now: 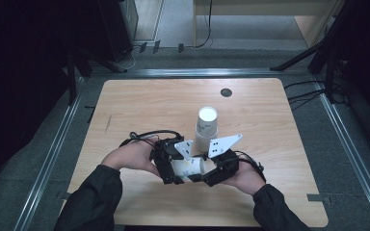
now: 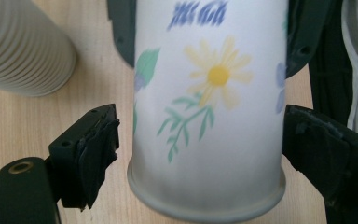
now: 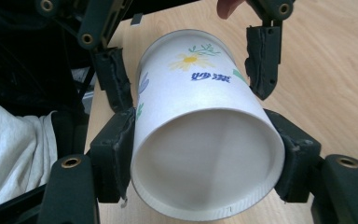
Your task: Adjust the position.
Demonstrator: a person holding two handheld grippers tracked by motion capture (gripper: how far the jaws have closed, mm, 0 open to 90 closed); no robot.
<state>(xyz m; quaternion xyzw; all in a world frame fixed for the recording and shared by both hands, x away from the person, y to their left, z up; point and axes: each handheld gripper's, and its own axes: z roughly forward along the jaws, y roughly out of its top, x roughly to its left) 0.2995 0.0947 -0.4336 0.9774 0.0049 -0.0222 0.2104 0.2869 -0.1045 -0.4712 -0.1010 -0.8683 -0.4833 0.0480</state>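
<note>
we clamp the paper cup (image 3: 200, 135) sideways in our right gripper (image 3: 205, 154); our left gripper (image 2: 200, 154) stands open around it, so the cup can change hands beside the cup stack (image 1: 206, 126).

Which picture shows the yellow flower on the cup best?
The left gripper view: the paper cup's yellow flower faces the camera, large and whole. The right gripper view shows the flower small, far up the cup's side. From the high view the cup is too small to make it out.
</note>
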